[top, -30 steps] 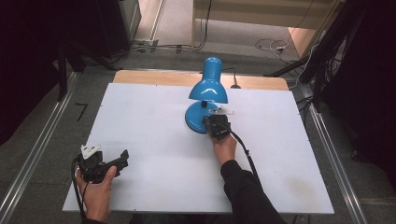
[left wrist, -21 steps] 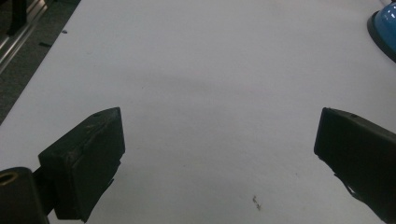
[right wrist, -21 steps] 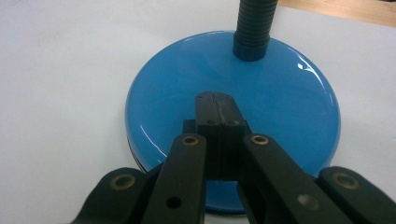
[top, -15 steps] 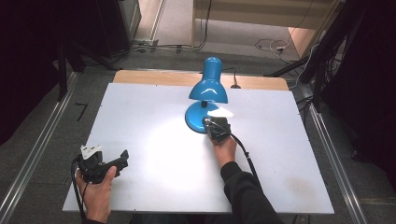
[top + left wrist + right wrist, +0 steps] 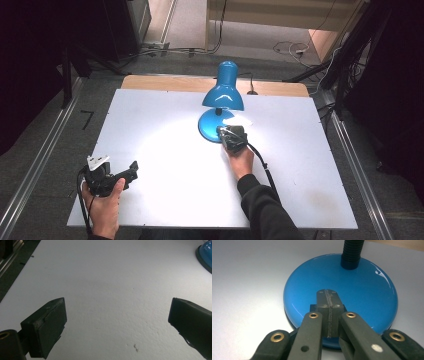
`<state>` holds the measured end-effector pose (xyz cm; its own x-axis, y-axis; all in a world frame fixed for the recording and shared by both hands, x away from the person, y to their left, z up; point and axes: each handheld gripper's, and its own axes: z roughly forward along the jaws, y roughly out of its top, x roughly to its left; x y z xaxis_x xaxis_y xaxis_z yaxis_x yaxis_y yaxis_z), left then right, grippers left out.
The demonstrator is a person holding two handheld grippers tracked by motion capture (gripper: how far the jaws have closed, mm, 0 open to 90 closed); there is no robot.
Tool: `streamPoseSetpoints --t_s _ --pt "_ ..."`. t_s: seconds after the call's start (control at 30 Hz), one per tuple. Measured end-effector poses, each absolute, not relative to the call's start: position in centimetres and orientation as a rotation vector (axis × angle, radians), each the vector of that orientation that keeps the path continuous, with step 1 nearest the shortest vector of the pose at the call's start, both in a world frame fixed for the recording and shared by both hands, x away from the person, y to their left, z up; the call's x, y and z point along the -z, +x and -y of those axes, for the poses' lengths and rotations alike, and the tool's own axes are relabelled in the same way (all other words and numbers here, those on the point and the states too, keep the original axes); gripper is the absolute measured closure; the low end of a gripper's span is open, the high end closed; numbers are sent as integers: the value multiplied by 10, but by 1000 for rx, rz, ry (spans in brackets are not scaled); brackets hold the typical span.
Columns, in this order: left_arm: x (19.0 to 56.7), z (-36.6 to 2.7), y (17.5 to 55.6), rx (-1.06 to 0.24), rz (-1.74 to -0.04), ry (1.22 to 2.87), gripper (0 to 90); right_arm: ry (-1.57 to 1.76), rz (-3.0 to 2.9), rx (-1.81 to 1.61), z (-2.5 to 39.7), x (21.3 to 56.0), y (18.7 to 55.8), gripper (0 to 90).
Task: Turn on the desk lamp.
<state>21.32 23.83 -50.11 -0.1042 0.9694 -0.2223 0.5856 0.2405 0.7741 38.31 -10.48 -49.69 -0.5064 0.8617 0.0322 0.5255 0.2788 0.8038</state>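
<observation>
Blue desk lamp (image 5: 223, 100) at upper centre of white table (image 5: 165, 150), lit, right gripper (image 5: 231, 136) jaws pressed together over lamp base (image 5: 342, 292), left gripper (image 5: 112, 176) at lower left, jaws spread wide, holding nothing.

Both grippers are black. The left gripper (image 5: 131, 171) carries a grey three-cornered plate (image 5: 98, 161) on top, and its two jaws end in thick rectangular black pads (image 5: 51, 325). The right gripper (image 5: 328, 305) has flat grey-black arms with brass-coloured rivets (image 5: 313, 315) and one small white dot (image 5: 374, 348). A black cable (image 5: 262, 162) trails from it. The right arm wears a dark sleeve (image 5: 262, 210).
</observation>
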Motion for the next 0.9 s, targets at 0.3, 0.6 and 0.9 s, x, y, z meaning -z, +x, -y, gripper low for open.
streamPoseSetpoints --t_s 0.3,0.6,0.9 --pt "501 -236 214 -667 -1781 1444 28 1252 -2172 -1155 113 489 381 477" --pt "502 -236 215 -668 -1782 1449 28 1258 -2206 -1145 121 488 376 311" --pt "502 -234 215 -663 -1781 1454 28 1247 -2235 -1155 128 483 371 275"
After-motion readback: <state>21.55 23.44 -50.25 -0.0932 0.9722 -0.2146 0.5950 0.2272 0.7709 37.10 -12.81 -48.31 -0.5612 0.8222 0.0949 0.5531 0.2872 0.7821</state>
